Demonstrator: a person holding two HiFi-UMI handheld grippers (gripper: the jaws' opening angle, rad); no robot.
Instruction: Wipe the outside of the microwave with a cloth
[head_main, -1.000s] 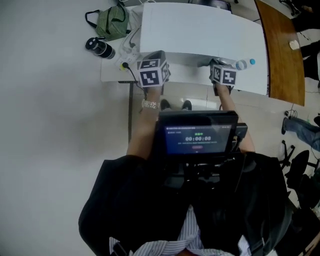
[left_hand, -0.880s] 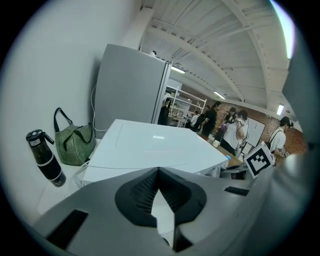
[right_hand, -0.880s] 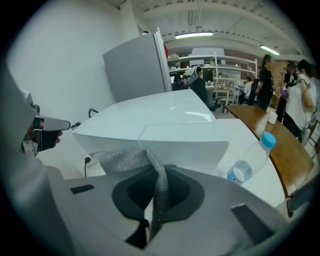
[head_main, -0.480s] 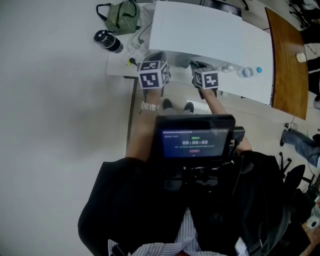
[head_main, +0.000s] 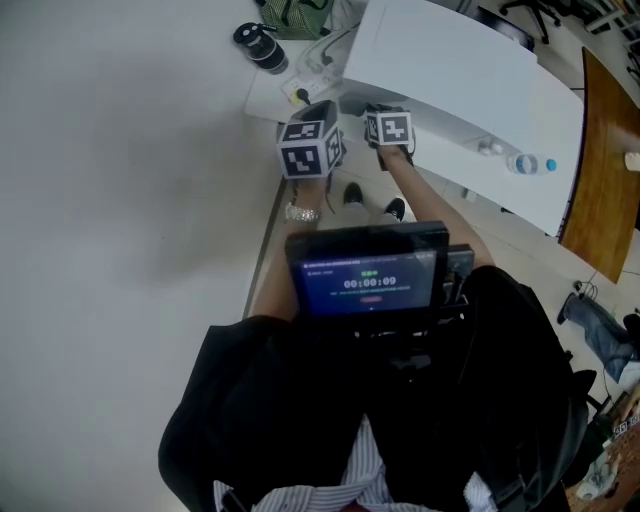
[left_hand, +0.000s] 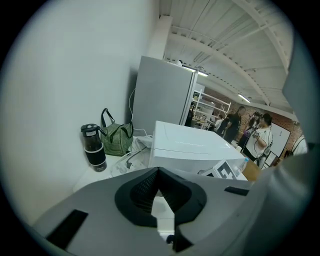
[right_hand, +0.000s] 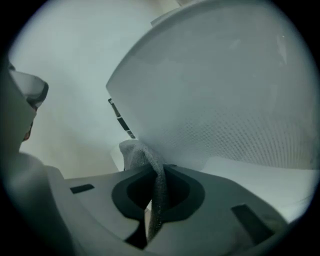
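Observation:
The white microwave stands on a white table against the wall. My right gripper is at the left end of its front and is shut on a grey cloth. The cloth's bunched top touches the lower left of the dotted door. Just to its left, my left gripper is held off the microwave's left corner. In the left gripper view the microwave shows over that gripper, whose jaws meet with nothing between them.
A black bottle, a green striped bag and cables lie left of the microwave. A water bottle lies on the table's right part. A brown table stands further right. Several people are far behind.
My right gripper has slid left along the microwave's front with the cloth, from the right end to the left end beside the left gripper. The left gripper has barely moved.

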